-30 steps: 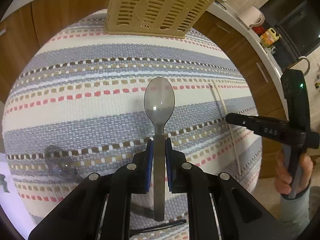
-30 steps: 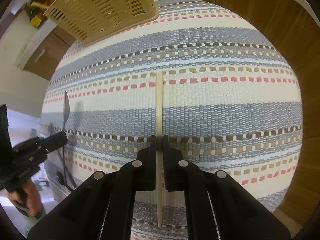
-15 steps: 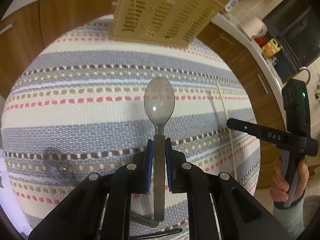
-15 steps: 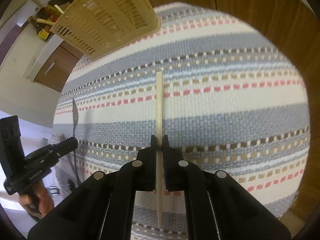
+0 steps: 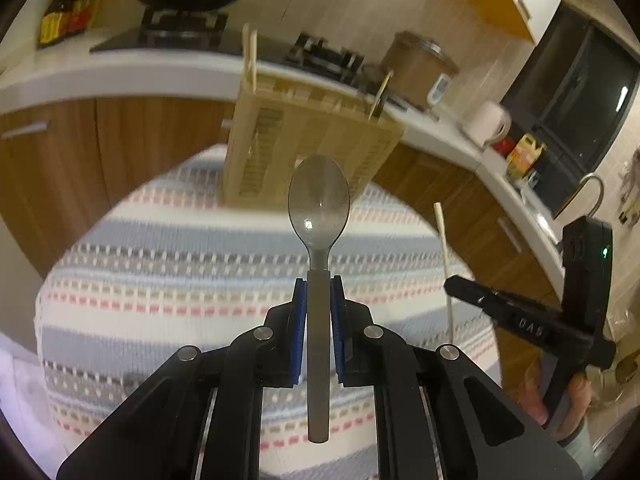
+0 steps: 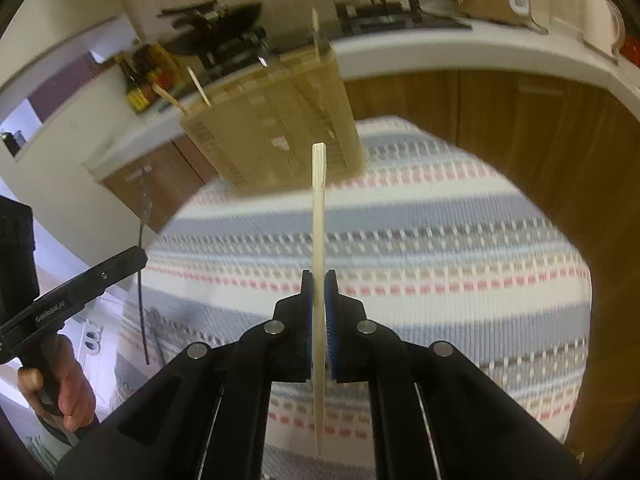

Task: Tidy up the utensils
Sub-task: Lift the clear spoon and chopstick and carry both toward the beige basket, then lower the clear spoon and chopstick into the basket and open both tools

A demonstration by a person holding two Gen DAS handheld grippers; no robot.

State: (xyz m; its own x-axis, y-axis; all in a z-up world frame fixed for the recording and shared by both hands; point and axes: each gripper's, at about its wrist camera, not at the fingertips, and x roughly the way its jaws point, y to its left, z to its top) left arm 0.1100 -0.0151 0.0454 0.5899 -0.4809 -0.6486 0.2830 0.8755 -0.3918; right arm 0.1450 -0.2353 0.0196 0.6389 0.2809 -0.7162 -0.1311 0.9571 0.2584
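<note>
My left gripper is shut on the handle of a grey metal spoon, bowl pointing forward, held in the air above the striped cloth. My right gripper is shut on a pale wooden chopstick, also lifted. A tan slotted utensil basket stands at the far edge of the cloth with chopsticks sticking up from it; it also shows in the right wrist view. The right gripper and its chopstick show to the right in the left wrist view; the left gripper with the spoon edge-on shows at left in the right wrist view.
The striped cloth covers a round table. Behind it runs a white counter with a hob, a pan, a rice cooker and bottles, over wooden cabinets.
Both grippers have risen and tilted up with the spoon and the chopstick. The basket now sits lower in view and the kitchen counter has come into sight.
</note>
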